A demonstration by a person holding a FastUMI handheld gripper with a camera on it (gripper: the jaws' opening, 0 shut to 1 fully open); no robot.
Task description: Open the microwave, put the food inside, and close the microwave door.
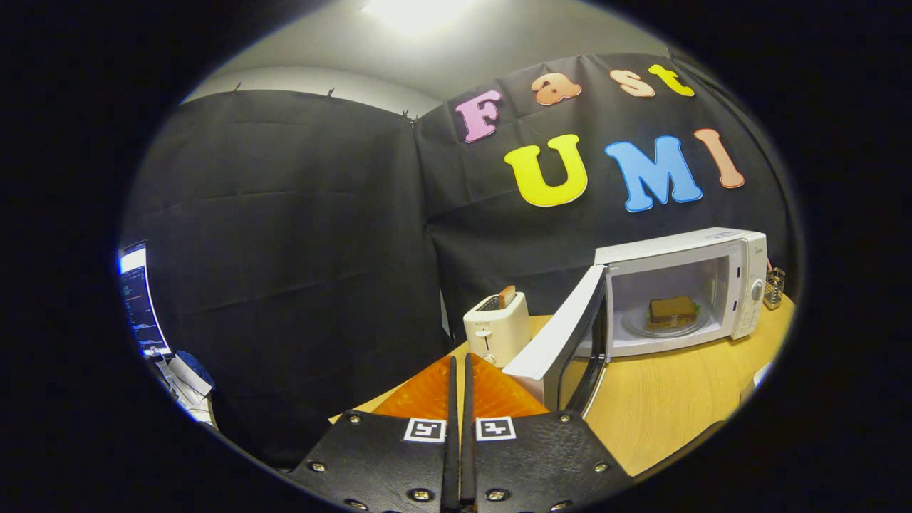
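Observation:
A white microwave [712, 285] stands on the wooden table [670, 406], beyond my fingers and to their right. Its door [563, 335] hangs wide open, swung out toward me. A brown sandwich [672, 310] rests on the glass plate [666, 326] inside the cavity. My gripper [460, 367] is shut, its two fingers pressed together with nothing between them. The fingertips sit just left of the open door's outer edge, apart from it.
A white toaster [496, 329] with a slice in its slot stands left of the microwave door, just ahead of my fingertips. A small wire holder [774, 286] stands to the right of the microwave. A monitor [139, 303] glows far left, off the table.

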